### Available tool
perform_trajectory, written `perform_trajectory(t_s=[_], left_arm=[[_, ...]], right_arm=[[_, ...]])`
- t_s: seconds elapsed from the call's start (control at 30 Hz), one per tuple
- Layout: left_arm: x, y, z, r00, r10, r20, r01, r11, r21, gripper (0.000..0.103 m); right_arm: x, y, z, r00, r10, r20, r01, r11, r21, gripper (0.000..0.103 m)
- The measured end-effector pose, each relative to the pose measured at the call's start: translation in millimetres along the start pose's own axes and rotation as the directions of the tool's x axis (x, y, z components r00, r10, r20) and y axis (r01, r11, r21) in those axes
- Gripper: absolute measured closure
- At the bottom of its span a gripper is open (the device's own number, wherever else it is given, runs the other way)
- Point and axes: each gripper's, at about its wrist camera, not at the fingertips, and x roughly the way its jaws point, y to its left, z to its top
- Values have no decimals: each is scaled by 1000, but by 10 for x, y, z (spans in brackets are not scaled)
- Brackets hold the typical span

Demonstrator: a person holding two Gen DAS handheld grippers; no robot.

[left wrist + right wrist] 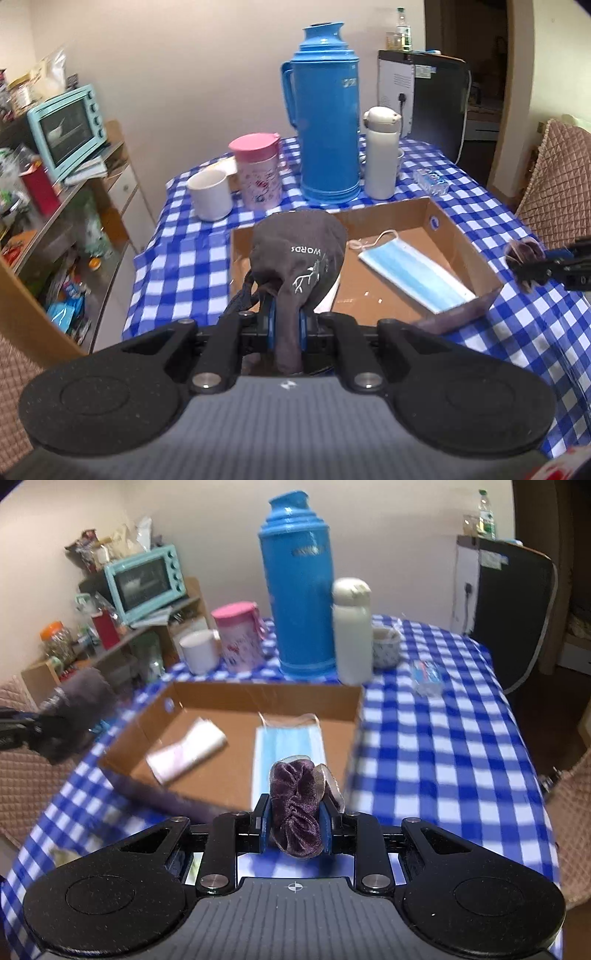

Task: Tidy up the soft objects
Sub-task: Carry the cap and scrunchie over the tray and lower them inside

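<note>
My left gripper (287,325) is shut on a dark grey cloth cap (299,251) with white print, held up over the near left part of an open cardboard box (461,251). In the box lies a blue face mask (413,273). In the right wrist view, my right gripper (295,823) is shut on a purple velvet scrunchie (295,794), held above the near edge of the box (266,698). Below it are the mask (284,746) and a white-pink folded packet (188,749). The left gripper with the cap (81,698) shows blurred at the left edge.
Behind the box on the blue checked tablecloth (443,757) stand a blue thermos (325,110), a white bottle (382,155), a pink lidded cup (256,170) and a white mug (210,194). A small tissue pack (426,677) lies at the right. Quilted chairs flank the table.
</note>
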Motion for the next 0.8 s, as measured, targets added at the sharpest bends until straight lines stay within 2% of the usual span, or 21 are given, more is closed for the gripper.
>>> perform_trajectory(t_s=[0.33,0.6,0.67,0.77,0.8], left_arm=[[594,-267,287,997,-66,-28,67,996,51,92],[1132,-415,260,989,-102,-110,106,994,32,90],[1255,-435,225,983,-123,-133,127,992,21,87],[1386,-440,176,976,-138,-171,140,990,1,69],[1401,-429,169,973,-144,-178,145,989,-6,69]], right_arm=[[542,192,385,995,94,-16,-94,996,2,76],[909,149,404,994,89,-62,-85,994,67,76],[954,133,395,994,84,-69,-79,994,74,76],[1010,112,385,993,82,-81,-75,994,84,76],[1020,107,382,993,82,-84,-75,994,85,76]])
